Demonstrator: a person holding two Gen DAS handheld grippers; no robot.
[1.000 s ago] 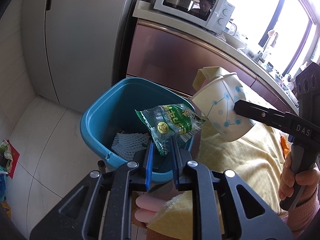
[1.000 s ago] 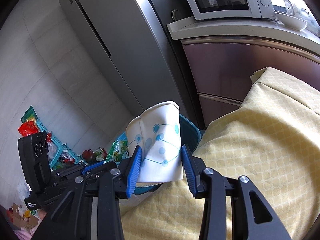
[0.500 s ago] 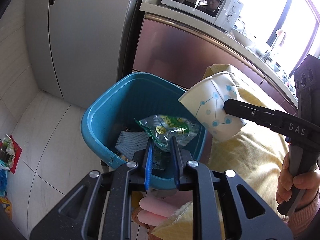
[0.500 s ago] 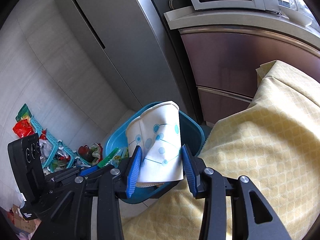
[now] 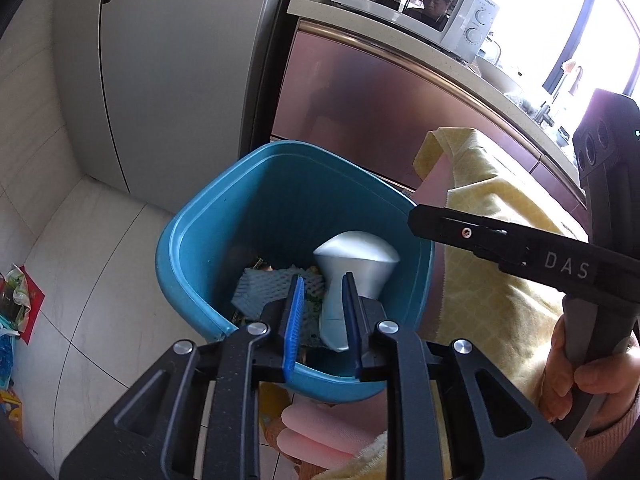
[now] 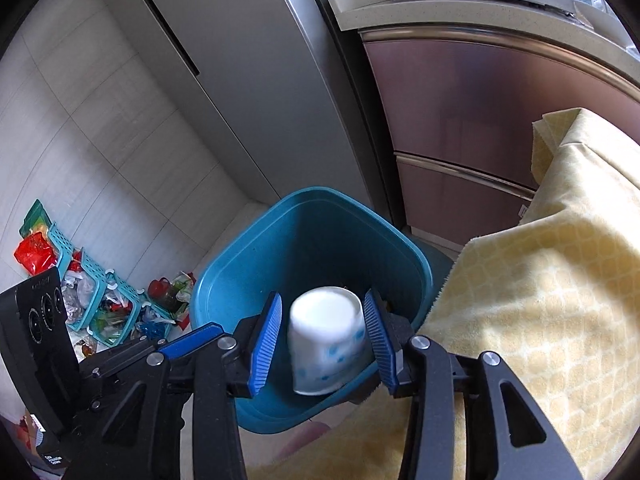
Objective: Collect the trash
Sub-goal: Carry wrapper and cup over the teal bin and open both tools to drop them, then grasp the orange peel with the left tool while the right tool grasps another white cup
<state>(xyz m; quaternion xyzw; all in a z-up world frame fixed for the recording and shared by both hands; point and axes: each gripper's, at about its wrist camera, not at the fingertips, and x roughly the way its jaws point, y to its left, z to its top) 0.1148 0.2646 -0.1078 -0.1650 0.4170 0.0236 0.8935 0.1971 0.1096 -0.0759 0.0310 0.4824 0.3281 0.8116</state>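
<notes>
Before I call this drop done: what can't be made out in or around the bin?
- Paper cup: motion-blurred in both views; whether it has landed in the blue bin cannot be told.
- Bin bottom, left wrist view: mostly hidden by the cup and the left gripper; only foam netting shows.
- Floor clutter, right wrist view: too small to identify.

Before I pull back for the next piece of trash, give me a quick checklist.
1. Paper cup released: ok. It clears both pads of the right gripper, whose jaws have just been opening.
2. Cup over the blue bin: ok.
3. Cup settled: not ok. It is blurred, mid-fall.
4. Left gripper empty: ok. Nothing is pinched, and its jaws have just been opening.
5. Yellow cloth clear of the bin: cannot tell. Its edge overlaps the rim in the right wrist view.
</notes>
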